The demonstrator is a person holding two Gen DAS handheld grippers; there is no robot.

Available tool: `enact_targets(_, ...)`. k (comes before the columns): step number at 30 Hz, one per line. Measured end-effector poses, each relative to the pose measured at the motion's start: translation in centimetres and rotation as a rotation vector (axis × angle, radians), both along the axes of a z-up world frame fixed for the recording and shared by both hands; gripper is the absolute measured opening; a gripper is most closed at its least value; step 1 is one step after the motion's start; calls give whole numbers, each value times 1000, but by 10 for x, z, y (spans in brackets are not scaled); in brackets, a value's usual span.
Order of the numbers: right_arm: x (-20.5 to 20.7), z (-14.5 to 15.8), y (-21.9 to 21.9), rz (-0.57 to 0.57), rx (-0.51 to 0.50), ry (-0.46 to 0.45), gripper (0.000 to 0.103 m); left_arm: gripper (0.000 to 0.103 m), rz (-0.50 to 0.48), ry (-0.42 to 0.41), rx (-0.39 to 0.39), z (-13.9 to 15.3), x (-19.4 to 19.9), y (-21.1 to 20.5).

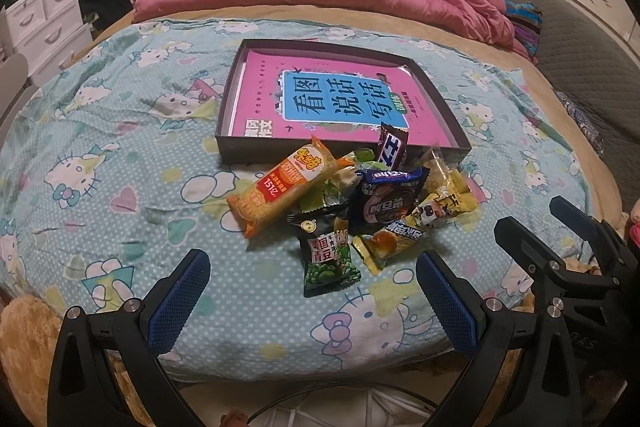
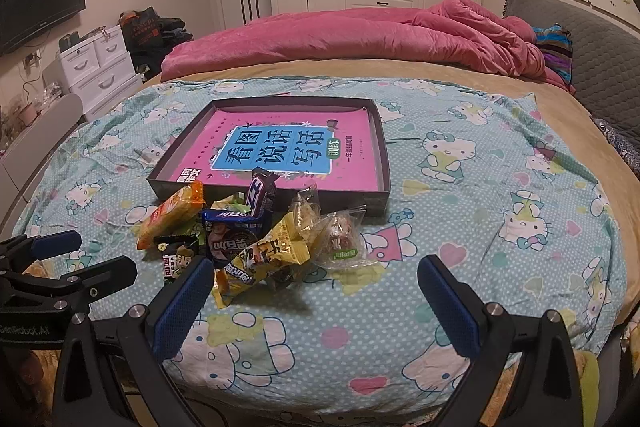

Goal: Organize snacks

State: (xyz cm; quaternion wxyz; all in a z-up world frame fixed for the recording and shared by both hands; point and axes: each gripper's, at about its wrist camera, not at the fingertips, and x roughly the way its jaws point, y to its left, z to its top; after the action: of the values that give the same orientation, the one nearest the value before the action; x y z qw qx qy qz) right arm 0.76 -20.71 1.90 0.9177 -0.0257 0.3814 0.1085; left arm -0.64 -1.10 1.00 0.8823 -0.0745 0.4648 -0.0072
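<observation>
While both tools hover above the cartoon-print sheet (image 1: 120, 155), neither grasps anything. The left gripper (image 1: 312, 291) is released, jaws spread wide; the right gripper (image 2: 316, 297) is likewise released. The snack pile (image 1: 352, 203) lies just ahead of both — directly beyond the left gripper's gap, ahead and left of the right gripper's. Nearest the left gripper is the green pea packet (image 1: 328, 259); the orange packet (image 1: 280, 183) sits farther out. Beyond the pile, touching it, is the shallow dark tray (image 1: 236, 95) holding a pink book (image 1: 336, 103). A brown bar (image 2: 262, 193) leans over the tray's near wall.
</observation>
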Motion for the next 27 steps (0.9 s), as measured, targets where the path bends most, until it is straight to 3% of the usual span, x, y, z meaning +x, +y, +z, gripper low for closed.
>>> enact_targets(27,6,-9,3,12,-3,34,103,103,23,46,-16,-11,4,8)
